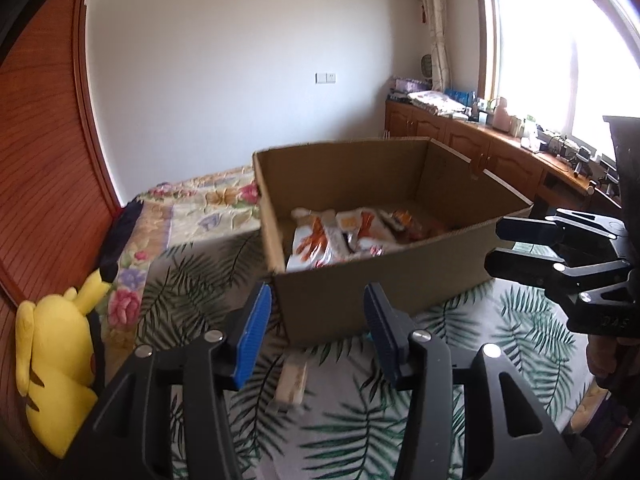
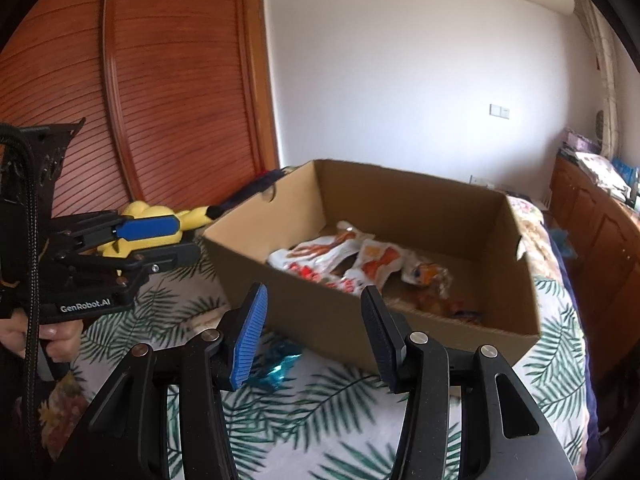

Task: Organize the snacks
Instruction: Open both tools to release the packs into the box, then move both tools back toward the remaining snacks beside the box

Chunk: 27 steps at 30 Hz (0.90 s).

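Beside box (image 1: 360, 296), yellow plush (image 1: 60, 364)

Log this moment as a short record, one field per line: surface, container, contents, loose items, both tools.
surface: bed cover with palm-leaf print
container: open cardboard box standing on the cover
contents: several snack packets, white and orange, lying on the box floor
loose items: pale packet on the cover in front of the box; shiny blue wrapper beside the box
bystander: yellow plush toy at the bed's edge
left tool: open, holding nothing
right tool: open, holding nothing
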### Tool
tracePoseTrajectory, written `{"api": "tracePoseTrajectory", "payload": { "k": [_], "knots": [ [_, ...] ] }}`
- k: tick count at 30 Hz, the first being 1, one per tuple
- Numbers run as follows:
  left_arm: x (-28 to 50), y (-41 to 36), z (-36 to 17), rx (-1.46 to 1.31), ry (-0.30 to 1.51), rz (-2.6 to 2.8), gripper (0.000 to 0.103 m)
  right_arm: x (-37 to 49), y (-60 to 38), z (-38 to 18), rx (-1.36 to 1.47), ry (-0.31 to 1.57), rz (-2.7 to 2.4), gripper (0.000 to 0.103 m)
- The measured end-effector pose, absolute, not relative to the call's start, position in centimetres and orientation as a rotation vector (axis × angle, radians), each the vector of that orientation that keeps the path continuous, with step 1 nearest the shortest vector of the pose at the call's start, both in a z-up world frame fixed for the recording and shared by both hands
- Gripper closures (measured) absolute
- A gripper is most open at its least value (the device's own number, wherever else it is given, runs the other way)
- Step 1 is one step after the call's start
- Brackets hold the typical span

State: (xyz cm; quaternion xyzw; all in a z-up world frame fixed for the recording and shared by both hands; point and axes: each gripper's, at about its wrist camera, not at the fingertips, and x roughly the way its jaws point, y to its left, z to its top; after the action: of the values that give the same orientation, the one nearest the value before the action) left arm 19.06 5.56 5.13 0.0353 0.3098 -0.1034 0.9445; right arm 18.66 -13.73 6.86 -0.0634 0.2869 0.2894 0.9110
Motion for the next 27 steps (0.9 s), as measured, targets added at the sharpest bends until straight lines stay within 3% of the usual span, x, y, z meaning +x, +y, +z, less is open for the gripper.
{"api": "tracePoseTrajectory", "payload": {
  "k": [27],
  "knots": [
    [21.5,8.3,-4.8,0.057,0.858,-0.164,0.054,19.8,-7.7,-1.3,-0.228,0.785,0.636,0.052]
  ]
}}
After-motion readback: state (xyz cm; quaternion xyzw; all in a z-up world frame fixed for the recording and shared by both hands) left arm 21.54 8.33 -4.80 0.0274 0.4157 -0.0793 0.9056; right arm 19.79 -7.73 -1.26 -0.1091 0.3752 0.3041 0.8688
